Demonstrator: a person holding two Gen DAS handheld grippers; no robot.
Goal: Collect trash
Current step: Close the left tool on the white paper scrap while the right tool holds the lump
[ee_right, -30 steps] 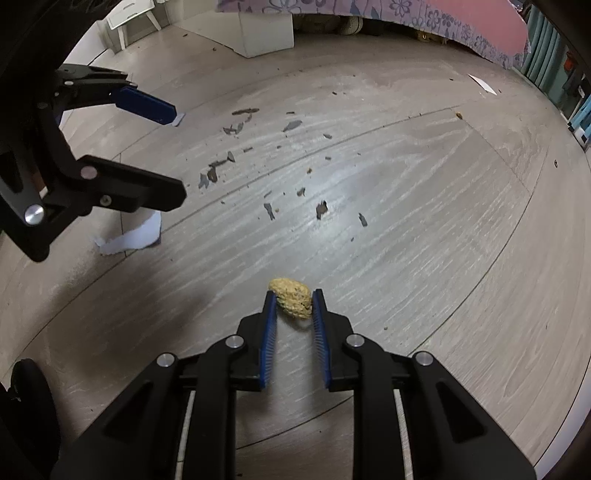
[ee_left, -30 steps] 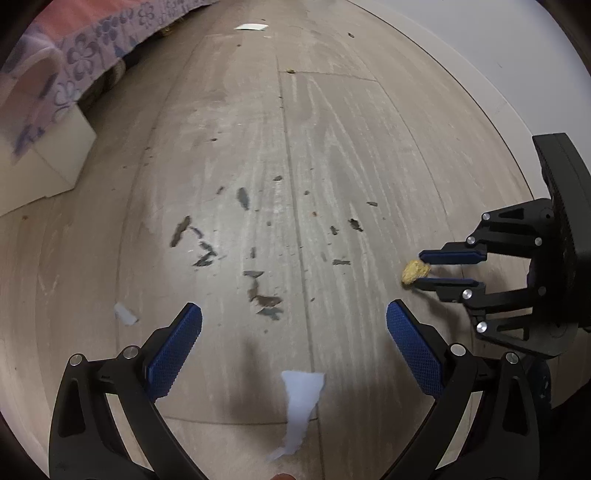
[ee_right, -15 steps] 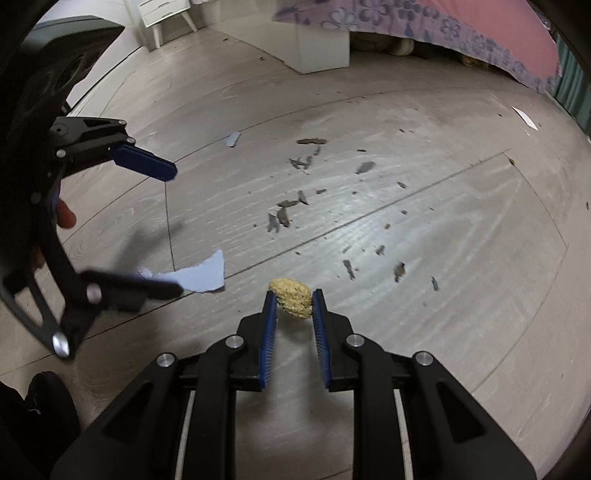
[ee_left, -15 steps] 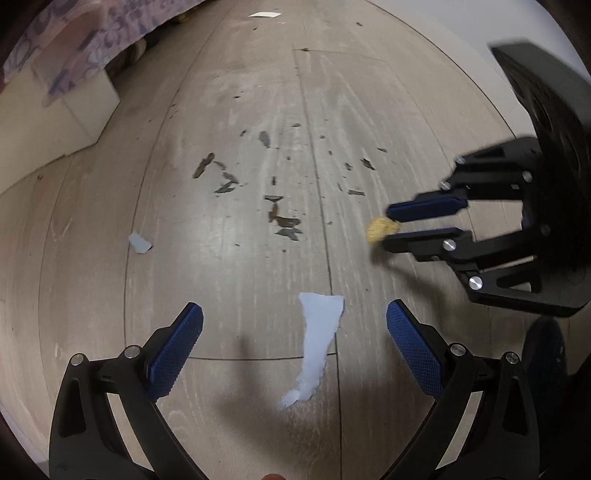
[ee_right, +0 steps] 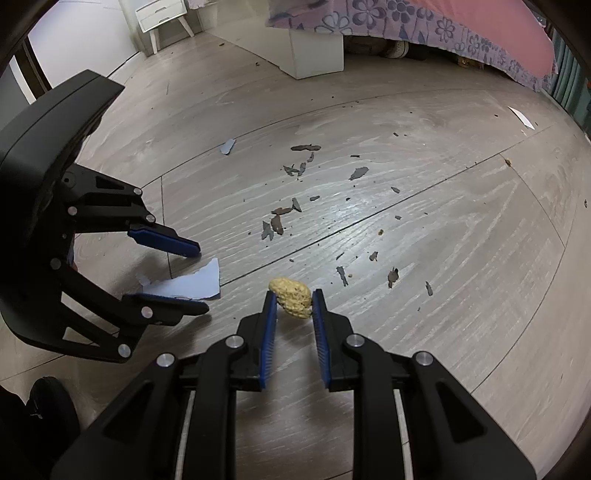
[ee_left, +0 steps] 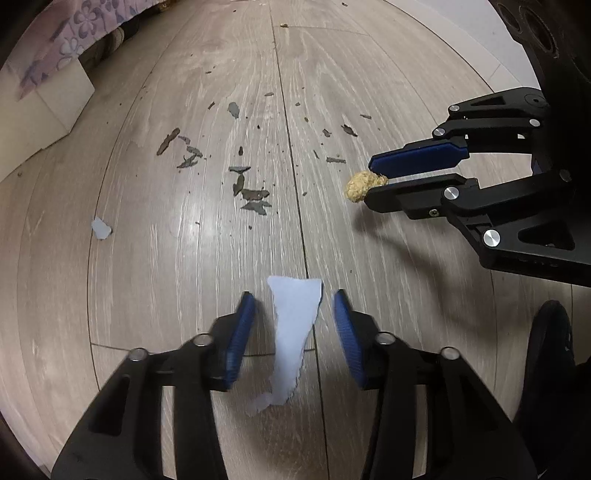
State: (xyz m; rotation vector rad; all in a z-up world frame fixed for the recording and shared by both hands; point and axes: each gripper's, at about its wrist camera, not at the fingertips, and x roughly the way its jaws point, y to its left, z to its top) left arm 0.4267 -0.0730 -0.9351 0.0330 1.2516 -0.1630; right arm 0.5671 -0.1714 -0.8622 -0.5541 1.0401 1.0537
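Observation:
A torn strip of pale blue paper [ee_left: 293, 332] lies on the wood floor between the fingers of my left gripper [ee_left: 293, 306], which is half closed around it with gaps on both sides. It also shows in the right wrist view [ee_right: 188, 284]. My right gripper [ee_right: 294, 301] is shut on a yellow crumbly lump [ee_right: 291, 297] and holds it above the floor. In the left wrist view the right gripper [ee_left: 373, 177] and the lump [ee_left: 362, 184] are at the right.
Several dark scraps [ee_left: 251, 192] and a small pale paper bit [ee_left: 100, 228] lie on the floor ahead. A white box [ee_right: 314, 51], a bed with a flowered cover [ee_right: 424, 22] and a white nightstand [ee_right: 162, 14] stand farther off.
My left gripper has narrowed from wide open around the paper strip. The right gripper has lifted and shifted with the yellow lump held.

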